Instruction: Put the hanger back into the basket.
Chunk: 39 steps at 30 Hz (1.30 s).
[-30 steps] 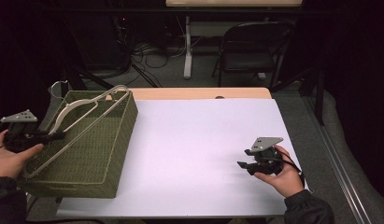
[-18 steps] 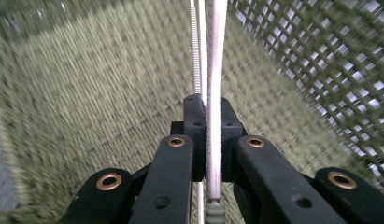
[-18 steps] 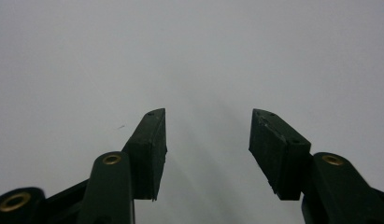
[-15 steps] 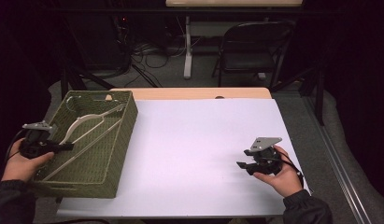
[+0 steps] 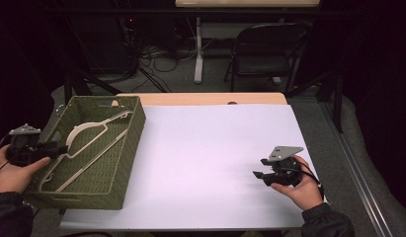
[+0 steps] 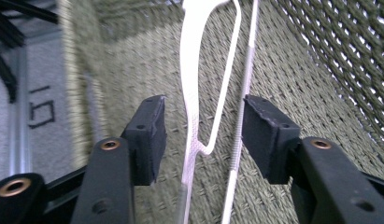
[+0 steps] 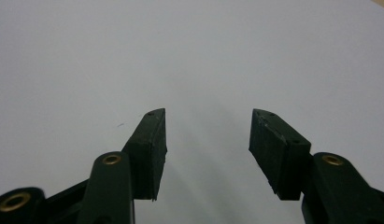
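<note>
A white clothes hanger (image 5: 89, 148) lies flat in the green woven basket (image 5: 129, 143) at the worktop's (image 5: 210, 148) left end, passing between the left tool's (image 6: 203, 140) parted, untouching pads. The basket, tilted up a second ago, now sits level, the left tool's jaws having just opened. The right tool (image 5: 263, 169) hovers wide and empty above the white surface.

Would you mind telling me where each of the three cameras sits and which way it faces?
High view: above the person's side, looking forward and down on the table; both hands show, left gripper, right gripper.
Left gripper view: on the left gripper, looking into the green basket at the white hanger between open jaws.
Right gripper view: on the right gripper, facing bare table between open jaws.
Shared: high and left gripper views show basket and hanger.
</note>
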Each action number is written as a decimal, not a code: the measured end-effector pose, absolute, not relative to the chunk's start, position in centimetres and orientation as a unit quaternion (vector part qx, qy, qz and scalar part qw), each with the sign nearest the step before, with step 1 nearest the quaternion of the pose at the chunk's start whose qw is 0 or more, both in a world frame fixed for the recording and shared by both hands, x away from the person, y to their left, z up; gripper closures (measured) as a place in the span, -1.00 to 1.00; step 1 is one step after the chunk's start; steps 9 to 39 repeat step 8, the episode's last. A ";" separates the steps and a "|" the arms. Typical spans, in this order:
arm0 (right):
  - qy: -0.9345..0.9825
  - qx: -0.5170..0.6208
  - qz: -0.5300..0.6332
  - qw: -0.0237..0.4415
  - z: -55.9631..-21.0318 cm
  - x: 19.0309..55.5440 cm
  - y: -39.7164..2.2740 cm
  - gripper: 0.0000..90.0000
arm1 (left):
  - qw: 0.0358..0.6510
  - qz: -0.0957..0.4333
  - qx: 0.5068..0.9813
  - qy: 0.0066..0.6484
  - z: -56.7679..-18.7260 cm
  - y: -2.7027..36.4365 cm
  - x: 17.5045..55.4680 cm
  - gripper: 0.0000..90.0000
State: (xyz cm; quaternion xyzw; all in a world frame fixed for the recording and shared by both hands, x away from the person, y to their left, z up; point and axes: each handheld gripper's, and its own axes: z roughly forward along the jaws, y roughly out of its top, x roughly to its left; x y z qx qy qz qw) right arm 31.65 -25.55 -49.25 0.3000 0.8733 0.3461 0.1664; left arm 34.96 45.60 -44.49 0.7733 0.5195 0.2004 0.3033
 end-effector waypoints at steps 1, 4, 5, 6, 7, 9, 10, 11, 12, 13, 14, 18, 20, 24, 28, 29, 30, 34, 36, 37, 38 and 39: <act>0.869 0.301 0.353 0.169 -49.3 31.6 -25.6 0.02 | 0.308 0.200 0.773 0.518 -44.2 45.6 34.5 0.09; 0.866 0.304 0.357 0.173 -49.1 31.3 -25.7 0.02 | 0.316 0.208 0.765 0.520 -43.5 45.0 33.3 0.06; 0.868 0.304 0.352 0.174 -49.0 31.2 -25.8 0.02 | 0.319 0.212 0.765 0.518 -43.2 44.6 32.8 0.06; 0.863 0.304 0.361 0.180 -49.0 30.8 -25.8 0.01 | 0.331 0.215 0.763 0.513 -42.9 43.9 32.0 -0.01; 0.863 0.304 0.361 0.180 -49.0 30.8 -25.8 0.01 | 0.340 0.217 0.762 0.507 -42.7 43.4 31.5 -0.01; 0.862 0.304 0.362 0.182 -48.9 30.7 -25.8 0.01 | 0.353 0.221 0.761 0.497 -42.4 42.5 30.6 -0.01; 0.862 0.304 0.362 0.182 -48.9 30.7 -25.8 0.01 | 0.353 0.221 0.761 0.497 -42.4 42.5 30.6 -0.01; 0.862 0.304 0.362 0.182 -48.9 30.7 -25.8 0.01 | 0.353 0.221 0.761 0.497 -42.4 42.5 30.6 -0.01; 0.862 0.304 0.362 0.182 -48.9 30.7 -25.8 0.01 | 0.353 0.221 0.761 0.497 -42.4 42.5 30.6 -0.01; 0.862 0.304 0.362 0.182 -48.9 30.7 -25.8 0.01 | 0.353 0.221 0.761 0.497 -42.4 42.5 30.6 -0.01; 0.862 0.304 0.362 0.182 -48.9 30.7 -25.8 0.01 | 0.353 0.221 0.761 0.497 -42.4 42.5 30.6 -0.01; 0.862 0.304 0.362 0.182 -48.9 30.7 -25.8 0.01 | 0.353 0.221 0.761 0.497 -42.4 42.5 30.6 -0.01; 0.862 0.304 0.362 0.182 -48.9 30.7 -25.8 0.01 | 0.353 0.221 0.761 0.497 -42.4 42.5 30.6 -0.01; 0.862 0.304 0.362 0.182 -48.9 30.7 -25.8 0.01 | 0.353 0.221 0.761 0.497 -42.4 42.5 30.6 -0.01; 0.862 0.304 0.362 0.182 -48.9 30.7 -25.8 0.01 | 0.353 0.221 0.761 0.497 -42.4 42.5 30.6 -0.01; 0.862 0.304 0.362 0.182 -48.9 30.7 -25.8 0.01 | 0.353 0.221 0.761 0.497 -42.4 42.5 30.6 -0.01; 0.862 0.304 0.362 0.182 -48.9 30.7 -25.8 0.01 | 0.353 0.221 0.761 0.497 -42.4 42.5 30.6 -0.01; 0.862 0.304 0.362 0.182 -48.9 30.7 -25.8 0.01 | 0.353 0.221 0.761 0.497 -42.4 42.5 30.6 -0.01; 0.862 0.304 0.362 0.182 -48.9 30.7 -25.8 0.01 | 0.353 0.221 0.761 0.497 -42.4 42.5 30.6 -0.01; 0.862 0.304 0.362 0.182 -48.9 30.7 -25.8 0.01 | 0.353 0.221 0.761 0.497 -42.4 42.5 30.6 -0.01; 0.862 0.304 0.362 0.182 -48.9 30.7 -25.8 0.01 | 0.353 0.221 0.761 0.497 -42.4 42.5 30.6 -0.01; 0.862 0.304 0.362 0.182 -48.9 30.7 -25.8 0.01 | 0.353 0.221 0.761 0.497 -42.4 42.5 30.6 -0.01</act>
